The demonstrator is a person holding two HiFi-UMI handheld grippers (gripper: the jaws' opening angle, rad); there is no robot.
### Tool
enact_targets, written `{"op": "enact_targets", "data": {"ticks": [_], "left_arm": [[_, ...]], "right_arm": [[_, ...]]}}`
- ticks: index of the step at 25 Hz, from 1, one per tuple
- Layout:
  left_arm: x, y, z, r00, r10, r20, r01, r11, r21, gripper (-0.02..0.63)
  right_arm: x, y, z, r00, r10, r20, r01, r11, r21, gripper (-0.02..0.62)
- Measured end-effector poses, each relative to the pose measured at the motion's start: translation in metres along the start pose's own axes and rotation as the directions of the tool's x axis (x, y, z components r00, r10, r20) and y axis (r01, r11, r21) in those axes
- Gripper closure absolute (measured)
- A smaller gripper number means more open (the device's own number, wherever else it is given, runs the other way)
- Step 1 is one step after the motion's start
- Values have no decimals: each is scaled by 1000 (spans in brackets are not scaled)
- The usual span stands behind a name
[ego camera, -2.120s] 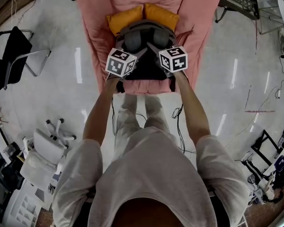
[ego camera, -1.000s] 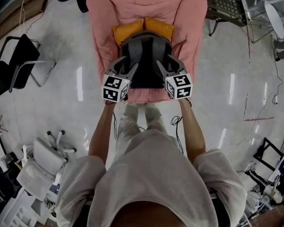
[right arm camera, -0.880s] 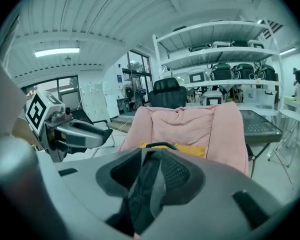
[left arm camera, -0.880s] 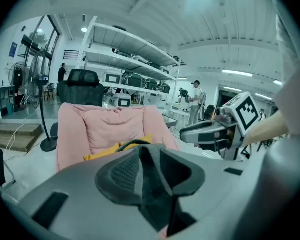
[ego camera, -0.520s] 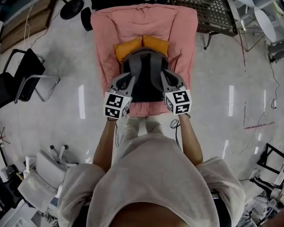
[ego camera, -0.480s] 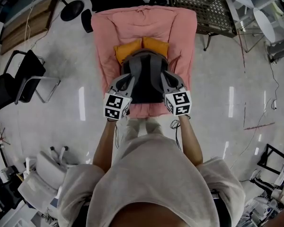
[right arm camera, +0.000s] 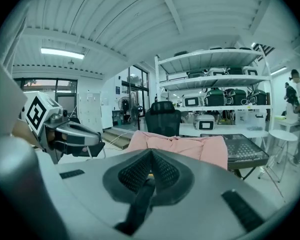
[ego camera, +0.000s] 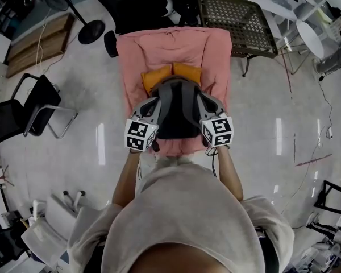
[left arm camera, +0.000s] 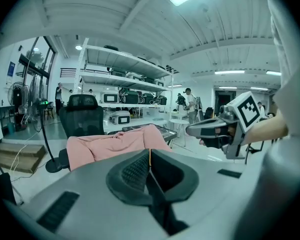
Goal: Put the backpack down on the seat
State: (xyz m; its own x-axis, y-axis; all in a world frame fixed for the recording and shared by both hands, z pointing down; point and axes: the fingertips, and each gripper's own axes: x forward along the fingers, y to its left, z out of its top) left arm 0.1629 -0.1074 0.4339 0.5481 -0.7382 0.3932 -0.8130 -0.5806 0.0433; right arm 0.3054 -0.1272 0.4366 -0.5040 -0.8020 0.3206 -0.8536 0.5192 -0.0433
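Pink, rumpled cloth drapes the seat (ego camera: 216, 56) in the head view. The backpack (ego camera: 179, 115) lies on it, a rounded grey-and-black shape with its top against two orange cushions (ego camera: 171, 74). The left gripper (ego camera: 154, 103) and right gripper (ego camera: 205, 100) reach over the backpack's two sides and cover its edges. From this steep angle I cannot tell whether they touch it. The person's pale shirt (ego camera: 182, 220) fills the lower frame and hides the seat's front. A perforated metal table (ego camera: 233, 21) stands behind the seat on the glossy floor (ego camera: 273, 124).

In the left gripper view, the left gripper (left arm camera: 150, 156) has just closed its jaws. The ribbed dark pads are pressed together with nothing between them. A thin orange sliver shows at the seam, probably a cushion beyond. The smooth grey jaw bodies block everything lower, the backpack included. Above them rise the seat's pink back (left arm camera: 115, 146), a black office chair (left arm camera: 82, 116) and white shelves (left arm camera: 125, 79), which lie outside the head view. The right gripper (left arm camera: 190, 130) shows at the right, tapered to a closed point.

In the right gripper view, the right gripper (right arm camera: 151, 156) has also just closed its jaws, mesh-textured pads meeting on nothing. The backpack is hidden again. The left gripper (right arm camera: 101, 138) juts in from the left, and the table's mesh top (right arm camera: 245, 151) sits beside the seat (right arm camera: 190, 146).
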Motion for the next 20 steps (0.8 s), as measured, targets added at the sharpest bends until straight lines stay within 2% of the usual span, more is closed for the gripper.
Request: {"op": "enact_targets", "data": {"ticks": [11, 20], "left_arm": [[-18, 8, 24, 999, 11, 45, -13, 999, 36, 589], [-27, 11, 25, 998, 15, 55, -17, 999, 37, 589]], "right_arm": [[-15, 7, 32, 998, -26, 52, 28, 999, -31, 597], [-20, 14, 36, 997, -33, 68, 36, 999, -36, 597]]}}
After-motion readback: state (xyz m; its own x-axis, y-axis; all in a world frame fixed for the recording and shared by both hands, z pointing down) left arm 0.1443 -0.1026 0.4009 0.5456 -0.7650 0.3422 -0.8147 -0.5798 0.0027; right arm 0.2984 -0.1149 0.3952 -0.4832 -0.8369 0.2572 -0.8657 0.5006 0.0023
